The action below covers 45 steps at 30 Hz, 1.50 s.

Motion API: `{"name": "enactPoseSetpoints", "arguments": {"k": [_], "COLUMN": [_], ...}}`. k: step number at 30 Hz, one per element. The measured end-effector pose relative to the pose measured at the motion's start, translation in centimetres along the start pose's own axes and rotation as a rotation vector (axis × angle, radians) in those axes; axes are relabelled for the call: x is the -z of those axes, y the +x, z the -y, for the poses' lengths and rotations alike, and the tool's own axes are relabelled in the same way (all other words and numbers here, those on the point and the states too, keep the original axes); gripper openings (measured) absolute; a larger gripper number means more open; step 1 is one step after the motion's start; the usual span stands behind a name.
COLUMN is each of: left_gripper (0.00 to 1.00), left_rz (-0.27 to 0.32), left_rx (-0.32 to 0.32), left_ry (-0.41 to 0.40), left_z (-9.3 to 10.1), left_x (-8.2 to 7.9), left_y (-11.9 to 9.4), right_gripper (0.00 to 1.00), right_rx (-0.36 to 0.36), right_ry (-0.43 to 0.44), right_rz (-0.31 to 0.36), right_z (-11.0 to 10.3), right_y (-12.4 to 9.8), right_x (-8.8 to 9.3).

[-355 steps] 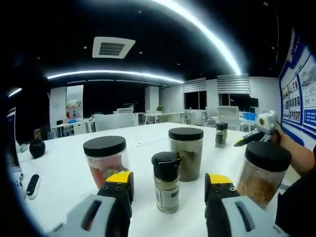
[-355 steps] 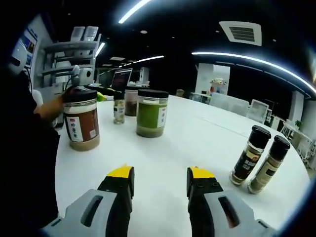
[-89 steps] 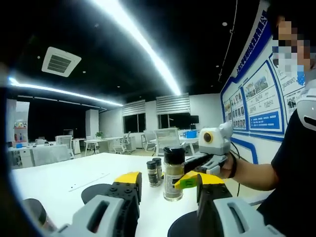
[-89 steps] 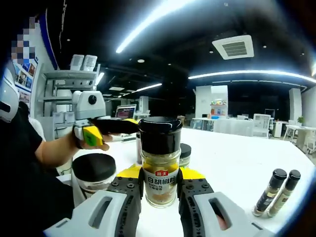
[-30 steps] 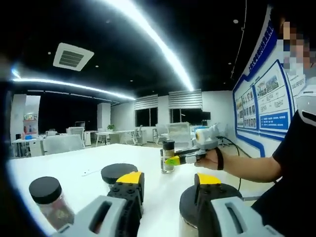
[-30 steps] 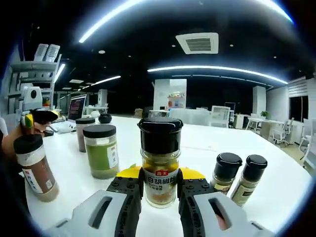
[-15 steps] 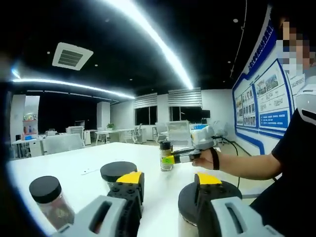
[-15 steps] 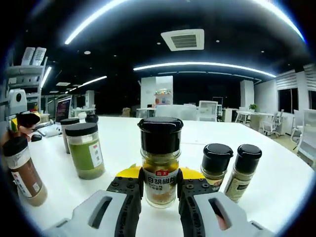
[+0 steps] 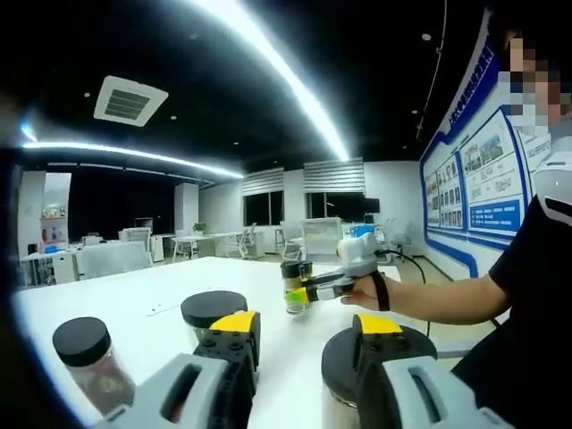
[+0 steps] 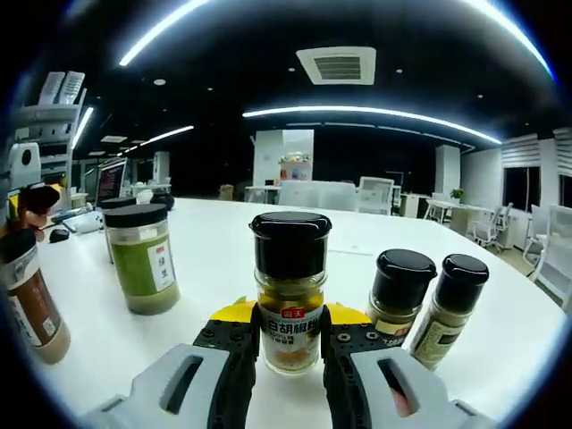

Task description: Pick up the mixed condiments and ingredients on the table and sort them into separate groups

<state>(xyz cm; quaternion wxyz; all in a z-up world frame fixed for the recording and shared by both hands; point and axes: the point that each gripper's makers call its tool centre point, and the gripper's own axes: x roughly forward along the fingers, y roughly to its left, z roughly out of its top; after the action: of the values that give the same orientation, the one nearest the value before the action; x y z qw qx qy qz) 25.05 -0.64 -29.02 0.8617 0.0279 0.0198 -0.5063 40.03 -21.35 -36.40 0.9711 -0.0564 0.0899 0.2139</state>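
Note:
My right gripper is shut on a white pepper shaker with a black cap, held upright just above the white table. Two small black-capped shakers stand close on its right. From the left gripper view, the right gripper holds that shaker beside another shaker over the far table. My left gripper hangs open, with nothing between its fingers, above a wide black jar lid.
A green-powder jar and a brown-powder jar stand to the left, another jar behind them. Near my left gripper are a second black-lidded jar and a small jar. The person's arm reaches in from the right.
The right gripper has carried the pepper shaker further left across the left gripper view, towards the two small shakers. My left gripper has stayed put and open.

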Motion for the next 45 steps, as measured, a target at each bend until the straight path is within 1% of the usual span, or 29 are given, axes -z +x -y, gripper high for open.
{"name": "enactPoseSetpoints", "arguments": {"k": [4, 7, 12, 16, 22, 25, 29, 31, 33, 42, 45], "left_gripper": [0.42, 0.42, 0.42, 0.42, 0.42, 0.42, 0.42, 0.42, 0.42, 0.42, 0.42], "left_rz": [0.012, 0.02, 0.002, -0.004, -0.007, -0.001, -0.011, -0.012, -0.013, -0.024, -0.025], "left_rx": [-0.009, -0.016, -0.026, -0.027, -0.028, -0.029, -0.029, -0.029, -0.028, -0.026, -0.027], "left_ry": [0.012, 0.006, 0.01, 0.01, 0.015, 0.007, 0.01, 0.007, 0.002, 0.006, 0.009], "left_z": [-0.3, -0.6, -0.8, -0.8, -0.9, -0.9, -0.8, -0.8, -0.8, -0.7, -0.6], "left_x": [-0.6, -0.9, -0.4, -0.1, -0.2, -0.4, 0.0, 0.1, 0.2, 0.8, 0.8], "left_y": [-0.5, -0.7, -0.7, -0.7, -0.7, -0.7, -0.5, -0.5, -0.4, -0.1, -0.1], "right_gripper": [0.28, 0.28, 0.28, 0.28, 0.28, 0.28, 0.28, 0.28, 0.28, 0.28, 0.28], "right_rx": [0.006, 0.01, 0.009, 0.01, 0.03, 0.037, 0.051, 0.052, 0.051, 0.066, 0.065], "right_ry": [0.005, -0.01, -0.026, -0.011, 0.009, 0.009, -0.009, 0.008, 0.007, 0.01, 0.034], "right_rz": [-0.005, -0.005, -0.018, -0.024, -0.028, -0.041, -0.067, -0.056, -0.051, -0.052, -0.039], "right_z": [0.2, 0.4, 0.5, 0.6, 1.2, 1.3, 1.5, 1.6, 1.5, 1.8, 1.7], "right_y": [0.0, 0.1, 0.5, 0.7, 0.8, 0.8, 1.0, 0.9, 1.0, 1.3, 1.4], "right_x": [0.2, 0.3, 0.5, 0.8, 1.1, 1.5, 2.2, 2.2, 2.2, 2.4, 2.5]}}
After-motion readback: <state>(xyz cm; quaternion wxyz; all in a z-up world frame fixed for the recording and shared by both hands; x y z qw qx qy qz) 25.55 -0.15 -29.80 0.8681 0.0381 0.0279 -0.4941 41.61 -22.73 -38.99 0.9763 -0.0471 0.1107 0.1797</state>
